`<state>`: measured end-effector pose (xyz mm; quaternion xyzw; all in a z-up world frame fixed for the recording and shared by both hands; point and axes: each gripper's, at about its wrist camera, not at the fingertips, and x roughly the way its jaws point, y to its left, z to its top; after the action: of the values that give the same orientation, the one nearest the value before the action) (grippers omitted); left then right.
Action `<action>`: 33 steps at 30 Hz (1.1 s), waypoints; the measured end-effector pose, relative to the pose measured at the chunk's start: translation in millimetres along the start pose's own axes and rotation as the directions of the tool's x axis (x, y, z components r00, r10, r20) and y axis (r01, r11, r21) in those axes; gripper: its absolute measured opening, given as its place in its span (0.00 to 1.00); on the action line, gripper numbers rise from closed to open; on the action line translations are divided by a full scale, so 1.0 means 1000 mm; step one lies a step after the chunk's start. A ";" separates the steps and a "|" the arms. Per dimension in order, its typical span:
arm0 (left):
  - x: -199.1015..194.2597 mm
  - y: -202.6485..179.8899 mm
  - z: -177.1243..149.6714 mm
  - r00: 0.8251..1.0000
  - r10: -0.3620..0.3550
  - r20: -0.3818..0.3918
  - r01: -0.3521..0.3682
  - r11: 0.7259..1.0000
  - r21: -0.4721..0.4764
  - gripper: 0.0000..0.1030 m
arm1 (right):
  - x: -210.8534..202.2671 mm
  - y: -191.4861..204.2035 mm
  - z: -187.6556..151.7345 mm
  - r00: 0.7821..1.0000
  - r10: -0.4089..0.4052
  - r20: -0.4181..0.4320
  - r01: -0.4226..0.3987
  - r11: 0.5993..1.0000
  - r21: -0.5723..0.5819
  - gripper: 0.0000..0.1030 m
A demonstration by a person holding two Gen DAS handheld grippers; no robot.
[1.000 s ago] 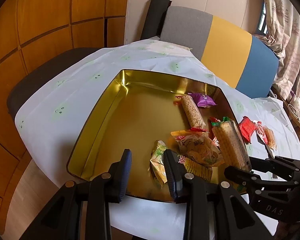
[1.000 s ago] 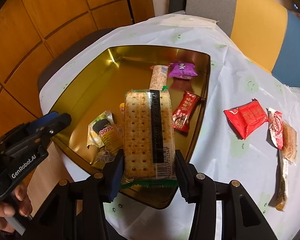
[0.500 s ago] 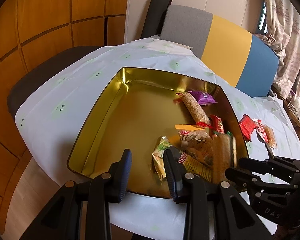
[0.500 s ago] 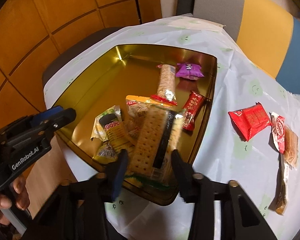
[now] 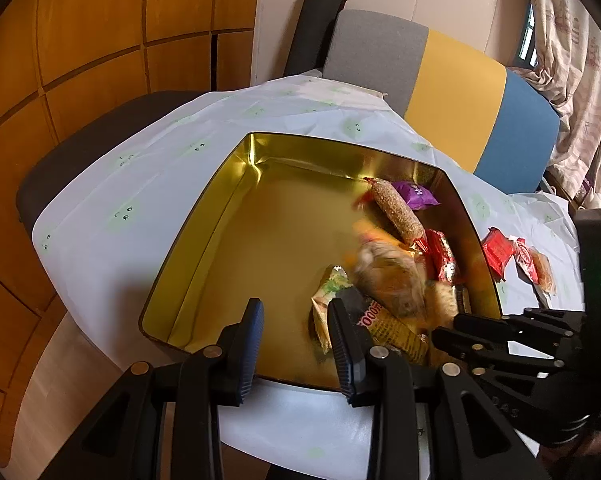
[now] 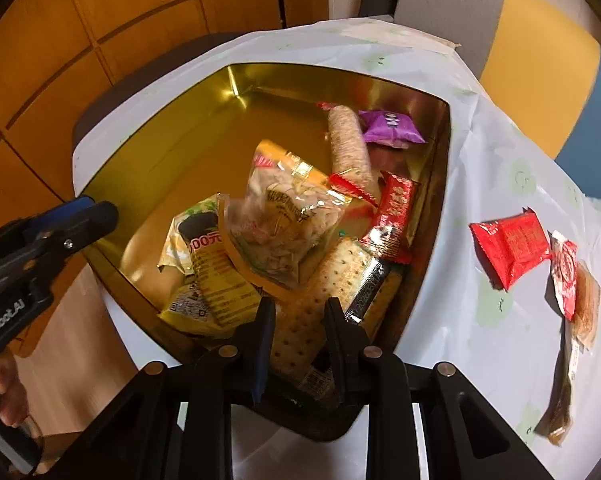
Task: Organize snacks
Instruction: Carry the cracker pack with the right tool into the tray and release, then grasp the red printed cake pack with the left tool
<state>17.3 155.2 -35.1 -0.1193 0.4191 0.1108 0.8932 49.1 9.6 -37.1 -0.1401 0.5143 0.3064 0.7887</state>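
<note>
Hanging low over the gold tin (image 6: pixel 440 152), the right gripper (image 6: pixel 298 326) pinches the cracker pack (image 6: pixel 340 276) to lay it among the snacks, while the left gripper (image 5: pixel 296 340) waits spread and empty at the near rim.

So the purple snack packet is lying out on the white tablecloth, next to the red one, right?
Not quite. The purple snack packet lies inside the gold tin, near its far corner, as the right wrist view shows. The red packet is the one out on the white tablecloth.
</note>
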 end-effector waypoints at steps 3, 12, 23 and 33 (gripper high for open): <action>-0.002 0.000 0.000 1.000 0.000 0.008 0.000 1.000 0.008 0.32 | 0.000 0.003 -0.002 1.000 0.005 0.011 -0.005 1.000 -0.008 0.25; -0.003 -0.007 0.000 1.000 -0.001 0.005 0.001 1.000 0.023 0.32 | -0.048 -0.005 -0.006 0.984 0.055 0.168 -0.059 0.998 0.021 0.28; -0.016 -0.038 0.006 0.996 -0.079 0.027 0.075 0.987 0.142 0.32 | -0.097 -0.106 -0.048 0.973 -0.106 0.205 0.068 0.980 0.185 0.56; -0.030 -0.126 0.022 0.974 -0.228 -0.005 0.207 0.876 0.435 0.32 | -0.111 -0.251 -0.114 0.933 -0.359 0.028 0.335 0.893 0.301 0.61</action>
<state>52.3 40.1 16.9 0.0383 0.3962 -0.0833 0.9136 92.7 -283.3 -10.2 -0.0993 0.4874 0.0874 0.8631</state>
